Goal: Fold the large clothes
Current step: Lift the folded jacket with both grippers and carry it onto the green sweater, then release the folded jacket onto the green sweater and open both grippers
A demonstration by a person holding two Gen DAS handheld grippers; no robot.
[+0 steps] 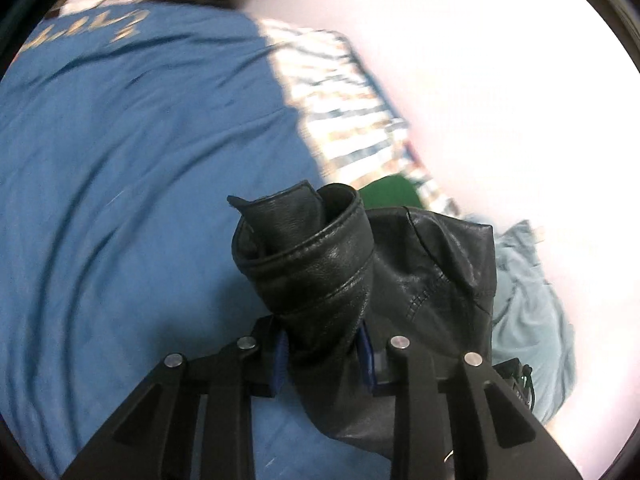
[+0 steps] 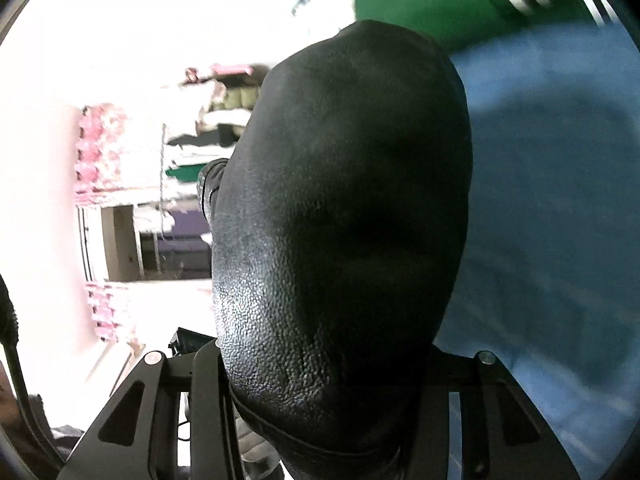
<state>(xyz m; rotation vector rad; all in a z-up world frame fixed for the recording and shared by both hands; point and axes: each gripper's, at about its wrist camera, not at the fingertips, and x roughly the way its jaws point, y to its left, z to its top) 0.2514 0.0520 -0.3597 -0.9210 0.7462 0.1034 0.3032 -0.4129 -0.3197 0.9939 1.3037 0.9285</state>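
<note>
- Left wrist view: the left gripper has its blue-padded fingers closed on a rolled, stitched edge of a black leather jacket, held above a blue sheet.
- Right wrist view: the right gripper pinches a bulging fold of the same jacket, which fills the frame; the fingertips are hidden under the leather.
- The leather looks thick, heavy and stiff, with a smooth, likely slippery grain.
- Seams and hems probably offer the firmest hold.
</note>
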